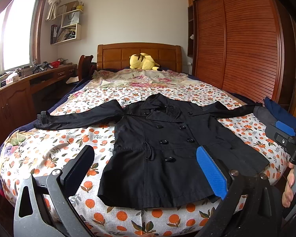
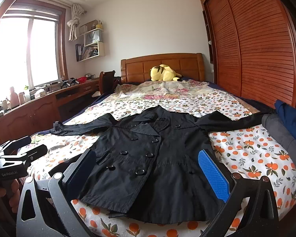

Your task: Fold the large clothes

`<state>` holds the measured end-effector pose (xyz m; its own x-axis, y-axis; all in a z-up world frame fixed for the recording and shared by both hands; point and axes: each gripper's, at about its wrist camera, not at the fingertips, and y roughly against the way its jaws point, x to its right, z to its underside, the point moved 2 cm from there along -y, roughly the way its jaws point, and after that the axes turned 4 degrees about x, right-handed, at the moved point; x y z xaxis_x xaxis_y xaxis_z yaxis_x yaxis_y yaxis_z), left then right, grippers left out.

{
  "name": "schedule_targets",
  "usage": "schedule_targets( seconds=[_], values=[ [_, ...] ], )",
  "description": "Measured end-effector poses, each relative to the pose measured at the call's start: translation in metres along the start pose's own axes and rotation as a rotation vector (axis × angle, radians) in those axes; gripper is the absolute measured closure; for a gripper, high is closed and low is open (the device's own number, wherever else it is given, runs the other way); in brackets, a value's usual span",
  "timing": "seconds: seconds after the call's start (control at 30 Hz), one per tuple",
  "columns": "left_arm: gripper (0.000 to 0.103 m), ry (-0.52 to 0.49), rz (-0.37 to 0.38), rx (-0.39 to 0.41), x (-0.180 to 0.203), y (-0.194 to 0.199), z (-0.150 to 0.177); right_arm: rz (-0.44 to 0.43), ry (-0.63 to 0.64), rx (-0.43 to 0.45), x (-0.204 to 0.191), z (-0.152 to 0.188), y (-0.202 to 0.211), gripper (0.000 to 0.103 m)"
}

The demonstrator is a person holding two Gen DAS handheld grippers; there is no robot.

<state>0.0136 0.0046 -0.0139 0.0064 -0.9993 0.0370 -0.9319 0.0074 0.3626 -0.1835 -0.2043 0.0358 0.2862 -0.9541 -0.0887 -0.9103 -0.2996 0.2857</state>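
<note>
- Black double-breasted trench coat (image 1: 163,148) lies flat, face up, on the orange-print bed sheet (image 1: 69,150), sleeves spread left and right
- Judged soft, limp, fairly light; pinch at a cuff or hem corner
- Left gripper (image 1: 146,169) and right gripper (image 2: 148,171) hover wide apart, empty, above the near hem

Pretty clearly I'm working in someone's home bedroom here. I'm looking at a bed (image 1: 49,158) with an orange-print sheet, a wooden headboard (image 1: 139,56) at 12 o'clock with a yellow plush toy (image 1: 143,61) lying against it, a louvered wooden wardrobe (image 1: 236,39) at 2 o'clock, and a cluttered desk (image 1: 29,79) under a window (image 1: 15,33) at 9 o'clock.
</note>
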Motion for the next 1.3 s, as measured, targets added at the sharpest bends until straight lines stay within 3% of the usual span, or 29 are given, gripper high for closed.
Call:
schedule_targets(
  seconds=[0.7, 1.3],
  values=[
    [0.000, 0.018, -0.031, -0.050, -0.028, -0.017, 0.014, -0.022, 0.020, -0.038, -0.008, 0.002, -0.016, 0.000],
    [0.000, 0.033, -0.086, -0.226, -0.100, -0.076, 0.036, -0.079, 0.113, -0.171, -0.037, 0.013, -0.091, 0.000]
  ],
)
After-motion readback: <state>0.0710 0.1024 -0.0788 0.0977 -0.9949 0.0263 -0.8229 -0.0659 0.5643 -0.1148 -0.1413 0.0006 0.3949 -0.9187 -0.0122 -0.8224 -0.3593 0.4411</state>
